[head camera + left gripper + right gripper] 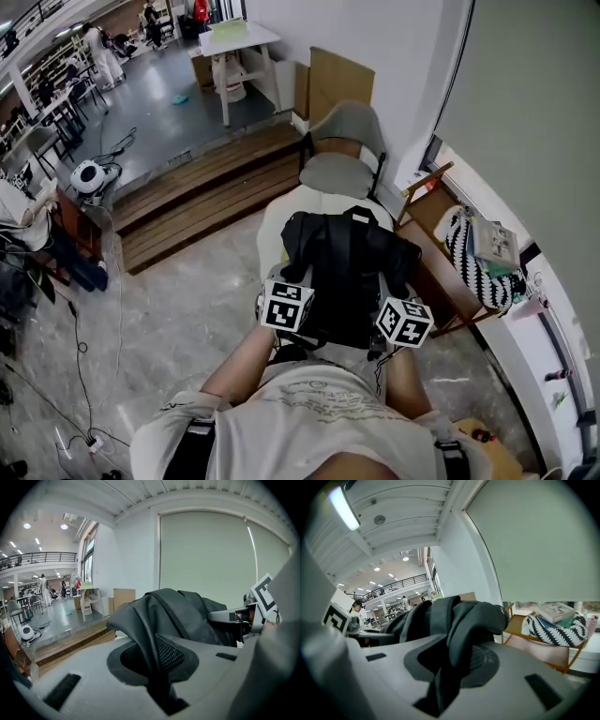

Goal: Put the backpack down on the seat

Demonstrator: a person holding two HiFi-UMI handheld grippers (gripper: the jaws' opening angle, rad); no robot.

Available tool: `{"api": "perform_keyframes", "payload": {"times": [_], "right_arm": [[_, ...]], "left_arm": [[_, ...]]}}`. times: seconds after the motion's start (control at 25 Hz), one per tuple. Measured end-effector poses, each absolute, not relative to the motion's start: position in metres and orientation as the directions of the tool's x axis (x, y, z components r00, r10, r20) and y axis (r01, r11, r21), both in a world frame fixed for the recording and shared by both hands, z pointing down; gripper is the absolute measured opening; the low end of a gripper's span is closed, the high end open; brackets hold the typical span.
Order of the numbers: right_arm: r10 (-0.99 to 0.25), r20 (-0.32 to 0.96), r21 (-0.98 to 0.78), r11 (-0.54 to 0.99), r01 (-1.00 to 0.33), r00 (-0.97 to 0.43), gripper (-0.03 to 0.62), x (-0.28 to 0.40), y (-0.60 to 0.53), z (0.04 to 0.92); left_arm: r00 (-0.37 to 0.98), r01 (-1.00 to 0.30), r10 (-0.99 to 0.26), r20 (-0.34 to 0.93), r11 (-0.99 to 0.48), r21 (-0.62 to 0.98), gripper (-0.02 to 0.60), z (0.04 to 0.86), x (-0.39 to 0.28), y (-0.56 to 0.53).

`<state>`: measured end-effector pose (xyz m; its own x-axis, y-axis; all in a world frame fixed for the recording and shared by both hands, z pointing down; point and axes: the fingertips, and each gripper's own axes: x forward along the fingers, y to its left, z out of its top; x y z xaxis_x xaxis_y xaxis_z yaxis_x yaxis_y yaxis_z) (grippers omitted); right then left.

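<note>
Pale grey left tongs (pixel 161 693) are closed on a black strap (pixel 149 634) of the black fabric backpack (pixel 349 272). The right tongs (pixel 440 686) pinch a second dark strap (pixel 461 639) in the same way. In the head view the bag hides the tips of both tongs. The backpack is just ahead of the tongs and between them, over the cream padded seat (pixel 277 225), which it mostly covers. Whether it touches the seat, I cannot tell.
</note>
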<state>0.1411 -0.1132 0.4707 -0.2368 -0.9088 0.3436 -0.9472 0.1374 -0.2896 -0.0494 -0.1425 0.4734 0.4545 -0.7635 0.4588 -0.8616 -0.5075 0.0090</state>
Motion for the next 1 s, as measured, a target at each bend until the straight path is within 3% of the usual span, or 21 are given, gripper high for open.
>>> {"api": "perform_keyframes", "payload": {"times": [0.24, 1.0], "right_arm": [[-0.919, 0.333, -0.259, 0.125, -0.958, -0.210, 0.084, 0.132, -0.160, 0.455], [-0.870, 0.469, -0.210, 0.055, -0.976, -0.150, 0.084, 0.099, -0.253, 0.487]], "left_arm": [[0.492, -0.850, -0.764, 0.418, -0.526, 0.039, 0.057, 0.465, -0.056, -0.198], [0.592, -0.784, -0.667, 0.453, -0.607, 0.130, 0.057, 0.498, -0.082, -0.308]]}}
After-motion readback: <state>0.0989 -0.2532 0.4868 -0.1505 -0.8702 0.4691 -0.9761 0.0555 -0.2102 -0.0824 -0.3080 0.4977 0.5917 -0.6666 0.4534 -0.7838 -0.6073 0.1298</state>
